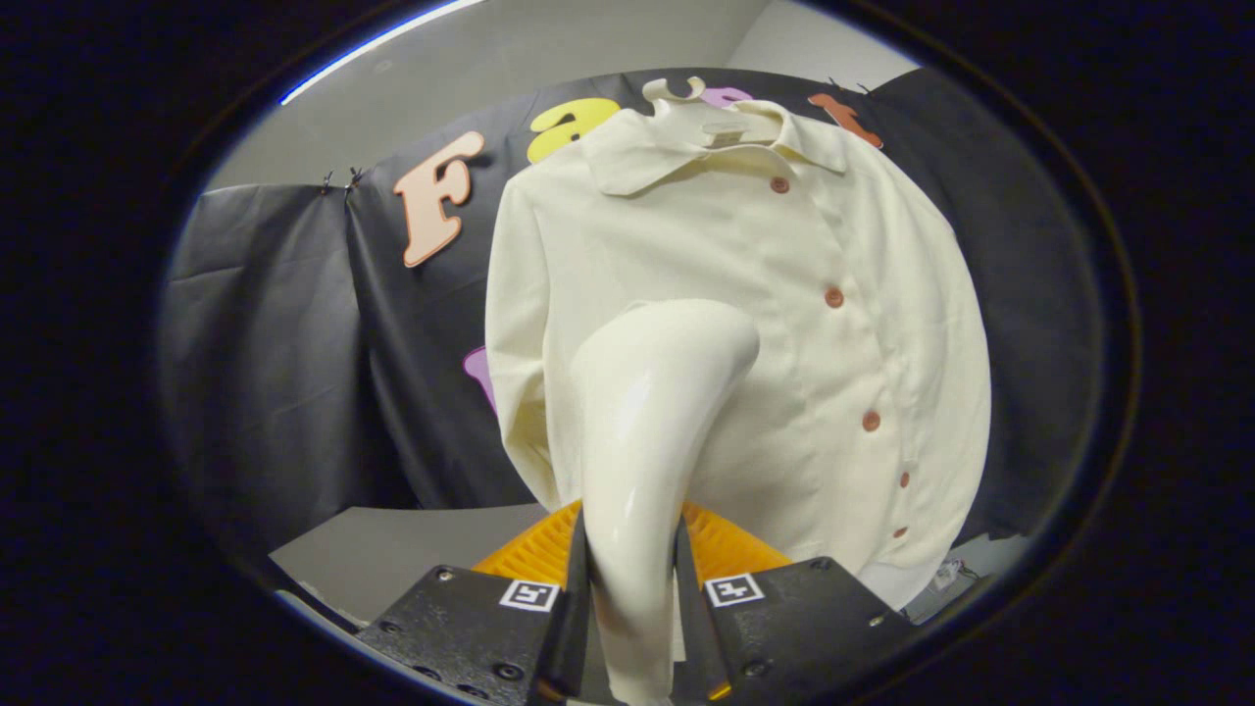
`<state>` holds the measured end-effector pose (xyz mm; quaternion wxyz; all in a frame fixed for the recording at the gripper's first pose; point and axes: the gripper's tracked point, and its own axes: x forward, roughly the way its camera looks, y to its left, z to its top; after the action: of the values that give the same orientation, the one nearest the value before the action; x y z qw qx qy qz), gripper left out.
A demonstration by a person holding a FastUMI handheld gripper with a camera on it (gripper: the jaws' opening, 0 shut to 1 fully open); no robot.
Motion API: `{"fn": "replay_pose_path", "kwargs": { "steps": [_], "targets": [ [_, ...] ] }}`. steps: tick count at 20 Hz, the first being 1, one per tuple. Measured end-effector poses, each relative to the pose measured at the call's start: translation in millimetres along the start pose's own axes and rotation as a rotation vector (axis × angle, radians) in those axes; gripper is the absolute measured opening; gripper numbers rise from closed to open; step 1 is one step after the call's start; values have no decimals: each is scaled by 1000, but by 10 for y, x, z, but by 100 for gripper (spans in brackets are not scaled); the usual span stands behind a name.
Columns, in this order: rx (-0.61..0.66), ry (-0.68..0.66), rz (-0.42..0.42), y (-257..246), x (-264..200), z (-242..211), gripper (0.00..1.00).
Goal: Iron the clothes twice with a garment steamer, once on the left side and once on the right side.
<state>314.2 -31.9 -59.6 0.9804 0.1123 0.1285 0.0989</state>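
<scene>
A cream button-up shirt [784, 324] with brown buttons hangs on a pale hanger [677, 91] against the black cloth wall. My gripper [632, 588] is shut on the handle of a glossy cream garment steamer [647, 422], which rises between the fingers and bends to the right at its top. The steamer's head [711, 333] lies over the shirt's front, left of the button row, about mid-chest. Whether the head touches the fabric I cannot tell.
An orange ribbed object [730, 544] sits just behind the fingers, below the shirt. A grey tabletop [392, 554] spreads under it to the left. The black cloth wall [284, 343] closes the back, with a pale wall above.
</scene>
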Motion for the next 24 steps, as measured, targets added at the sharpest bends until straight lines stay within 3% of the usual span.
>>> {"fn": "replay_pose_path", "kwargs": {
  "steps": [9, 24],
  "targets": [
    [-115, 139, -8, -177, -54, -789, 40],
    [-24, 238, 19, -605, -161, -1991, 40]
  ]
}}
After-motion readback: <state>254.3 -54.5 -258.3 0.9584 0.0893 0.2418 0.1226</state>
